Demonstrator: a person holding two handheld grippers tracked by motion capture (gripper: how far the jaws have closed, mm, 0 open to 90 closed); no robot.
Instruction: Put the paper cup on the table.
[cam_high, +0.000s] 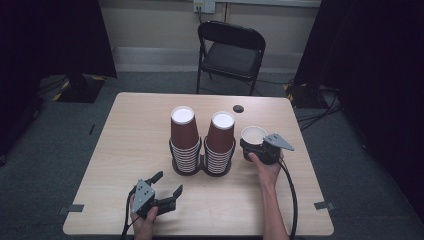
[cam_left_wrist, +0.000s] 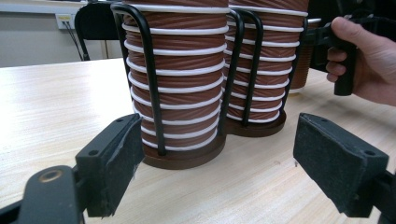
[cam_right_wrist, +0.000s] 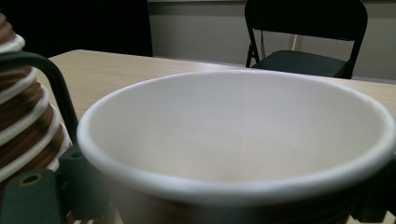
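Note:
Two tall stacks of brown ribbed paper cups, the left stack (cam_high: 184, 135) and the right stack (cam_high: 221, 137), stand upside down in a black wire holder (cam_high: 202, 167) at the table's middle. Just right of it a single brown cup (cam_high: 254, 135) stands upright with its white inside showing. My right gripper (cam_high: 251, 148) has a jaw on either side of that cup (cam_right_wrist: 243, 140), open around it. My left gripper (cam_high: 170, 182) rests near the front edge, open and empty. In the left gripper view the cup stacks (cam_left_wrist: 177, 70) stand just beyond the pads (cam_left_wrist: 116, 158).
The light wooden table (cam_high: 130, 135) has a small black disc (cam_high: 238, 108) near its far edge. A black folding chair (cam_high: 230, 50) stands behind the table. Dark curtains hang at both sides. Bare tabletop lies left of the holder and along the front.

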